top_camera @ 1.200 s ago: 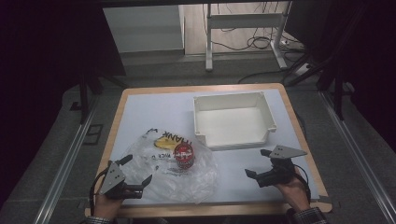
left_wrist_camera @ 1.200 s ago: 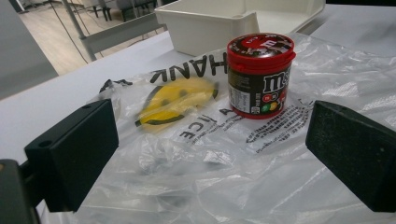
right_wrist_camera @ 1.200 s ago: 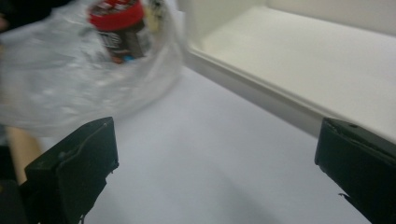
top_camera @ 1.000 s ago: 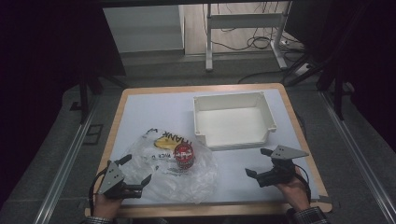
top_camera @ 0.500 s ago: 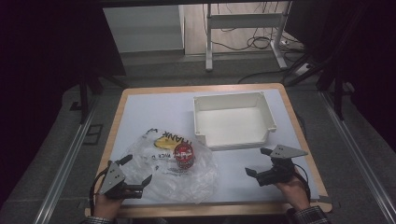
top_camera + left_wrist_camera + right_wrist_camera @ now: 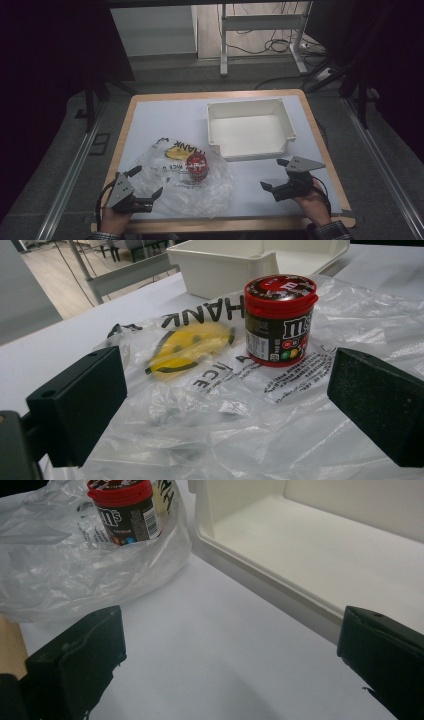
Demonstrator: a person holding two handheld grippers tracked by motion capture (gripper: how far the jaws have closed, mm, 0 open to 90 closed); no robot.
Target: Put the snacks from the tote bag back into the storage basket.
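Note:
A small candy jar [image 6: 196,165] with a red lid stands upright on a crumpled clear plastic bag [image 6: 175,187] printed with a yellow smiley, at the table's front left. My left gripper [image 6: 146,181] is open at the bag's front-left edge. In the left gripper view the jar [image 6: 280,320] stands beyond my left gripper [image 6: 227,410], with the bag [image 6: 200,405] spread between the jaws. My right gripper [image 6: 272,173] is open over bare table in front of the white bin [image 6: 250,127]. In the right gripper view my right gripper [image 6: 230,660] holds nothing; the jar [image 6: 125,510] is far left.
The white bin [image 6: 300,545] has nothing in it and sits at the table's right middle, its near wall close to the jar. The table [image 6: 165,120] has a wooden rim around a white top. Dark floor, rails and a metal stand lie beyond.

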